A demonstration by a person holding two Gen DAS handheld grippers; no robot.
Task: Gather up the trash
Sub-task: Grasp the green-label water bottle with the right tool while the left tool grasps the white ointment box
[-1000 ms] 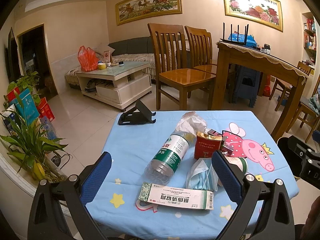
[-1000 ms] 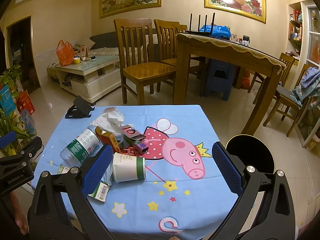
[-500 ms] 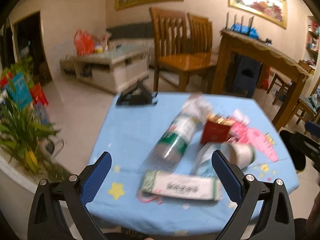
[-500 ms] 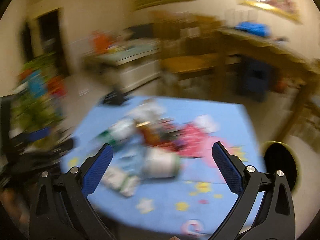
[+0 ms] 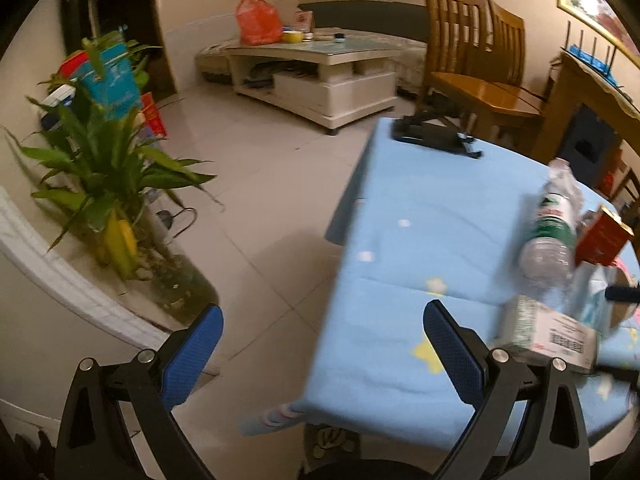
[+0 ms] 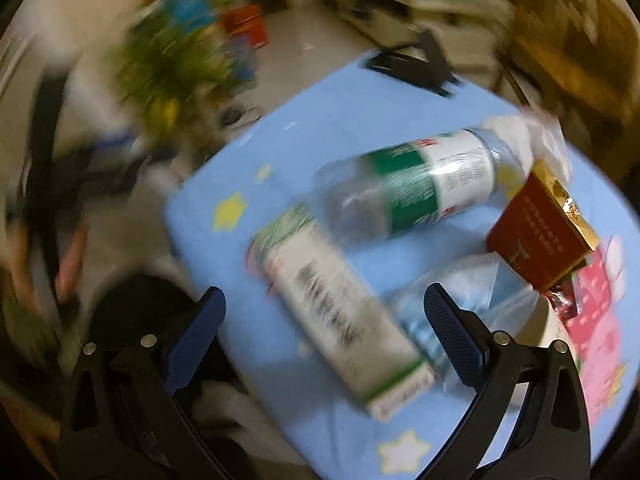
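Observation:
Trash lies on the blue cartoon tablecloth: an empty plastic bottle with a green and white label, a long white and green carton, a red and gold box, a face mask and crumpled white tissue. My right gripper is open, low over the carton, which lies between its fingers; the view is motion-blurred. My left gripper is open and empty, off the table's left corner over the floor. The bottle and carton sit to its right.
A black phone stand sits at the table's far edge. A potted plant stands on the left by a white ledge. A white coffee table and wooden chairs stand beyond. A dark round object shows beside the table, blurred.
Both grippers have swung left. The right has dropped close over the carton and bottle. The left now faces the floor and plant beyond the table's corner. Both stay open.

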